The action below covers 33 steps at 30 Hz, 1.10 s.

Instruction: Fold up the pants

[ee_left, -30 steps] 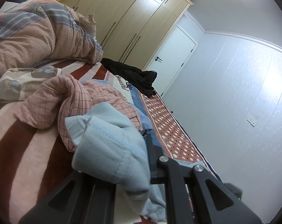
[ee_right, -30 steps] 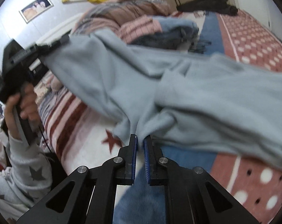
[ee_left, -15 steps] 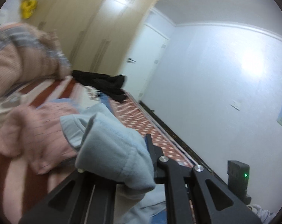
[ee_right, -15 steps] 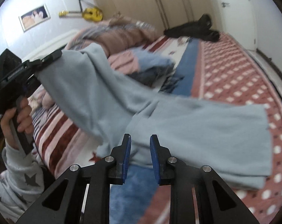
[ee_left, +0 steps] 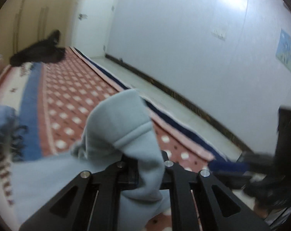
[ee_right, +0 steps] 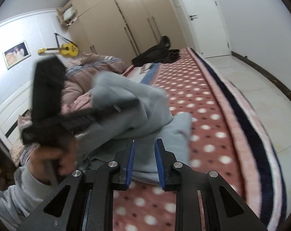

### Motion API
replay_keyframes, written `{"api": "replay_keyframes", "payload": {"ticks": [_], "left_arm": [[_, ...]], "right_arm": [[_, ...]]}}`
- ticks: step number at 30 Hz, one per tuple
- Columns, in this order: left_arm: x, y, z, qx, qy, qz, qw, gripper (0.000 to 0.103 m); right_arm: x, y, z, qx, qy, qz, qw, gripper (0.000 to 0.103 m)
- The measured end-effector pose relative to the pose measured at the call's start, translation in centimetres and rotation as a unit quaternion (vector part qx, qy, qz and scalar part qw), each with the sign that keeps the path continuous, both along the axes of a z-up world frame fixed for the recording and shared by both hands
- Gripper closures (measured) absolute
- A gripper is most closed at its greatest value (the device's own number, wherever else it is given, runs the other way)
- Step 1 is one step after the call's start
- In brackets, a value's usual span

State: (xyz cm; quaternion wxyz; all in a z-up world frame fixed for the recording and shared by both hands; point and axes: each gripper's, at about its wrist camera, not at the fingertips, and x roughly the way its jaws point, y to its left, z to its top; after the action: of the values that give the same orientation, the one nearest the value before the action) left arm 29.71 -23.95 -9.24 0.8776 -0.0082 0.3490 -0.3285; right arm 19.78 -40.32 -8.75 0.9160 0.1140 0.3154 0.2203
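Observation:
The light blue pants lie bunched on the red dotted blanket, one end folded over the rest. My left gripper is shut on a hemmed end of the pants, which drapes over its fingers and hides the tips. In the right wrist view a hand carries that gripper in from the left, blurred by motion. My right gripper hovers just before the pants' near edge, jaws apart, nothing between the blue pads. Its blue fingers show at the right of the left wrist view.
A black garment lies at the far end of the bed. A pink quilt is heaped at the left by the headboard. The bed's edge drops to pale floor tiles on the right. Wardrobes and a door stand behind.
The left gripper swept rightward across the bed, carrying the pants' end over the rest. The right gripper let go of the cloth, opened and drew up and back.

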Motion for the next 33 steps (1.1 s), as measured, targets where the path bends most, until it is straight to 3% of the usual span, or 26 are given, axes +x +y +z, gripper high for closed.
{"api": "replay_keyframes", "payload": {"ticks": [4,8,9,11,14,18,20,22,25,29,33], "left_arm": [[-0.4,-1.3,-2.0,0.015,0.032,-0.032,0.9989,0.093],[-1.4,-0.6,-2.1,-0.003,0.057,-0.05,0.9971,0.065],[-1.8,0.0,-1.6,-0.009,0.058,-0.053,0.9969,0.063],[-2.9,1.2,-0.3,-0.015,0.047,-0.051,0.9975,0.06],[-4.0,4.5,2.4,-0.022,0.011,-0.025,0.9994,0.045],[-5.1,9.5,4.8,-0.02,-0.017,0.024,0.9993,0.045],[-4.3,11.9,4.7,-0.008,-0.024,0.053,0.9983,0.045],[-3.9,13.9,3.8,-0.007,-0.012,0.074,0.9972,0.045],[-3.4,15.4,1.2,0.01,0.011,0.09,0.9958,0.045],[-2.7,15.9,-3.1,0.043,0.047,0.091,0.9938,0.045],[-2.8,17.0,-5.9,0.071,0.065,0.1,0.9903,0.045]], "right_arm": [[0.2,-2.0,-1.1,0.007,0.007,-0.017,1.0,0.086],[1.1,-3.0,-1.6,0.011,0.007,-0.033,0.999,0.086],[1.4,-3.1,-1.6,0.01,0.006,-0.037,0.999,0.086],[1.2,-3.5,-1.5,0.012,0.005,-0.041,0.999,0.086],[1.5,-3.1,-0.4,0.013,-0.008,-0.042,0.999,0.086],[2.3,-1.1,2.0,0.026,-0.043,-0.024,0.998,0.086],[2.6,1.4,3.2,0.032,-0.059,0.014,0.998,0.085],[3.3,4.2,3.1,0.033,-0.044,0.061,0.997,0.08],[5.0,9.3,0.7,-0.025,0.018,0.104,0.994,0.078],[7.5,10.8,-2.9,-0.073,0.069,0.082,0.992,0.08],[9.1,7.0,-4.5,-0.079,0.075,0.004,0.994,0.081]]}}
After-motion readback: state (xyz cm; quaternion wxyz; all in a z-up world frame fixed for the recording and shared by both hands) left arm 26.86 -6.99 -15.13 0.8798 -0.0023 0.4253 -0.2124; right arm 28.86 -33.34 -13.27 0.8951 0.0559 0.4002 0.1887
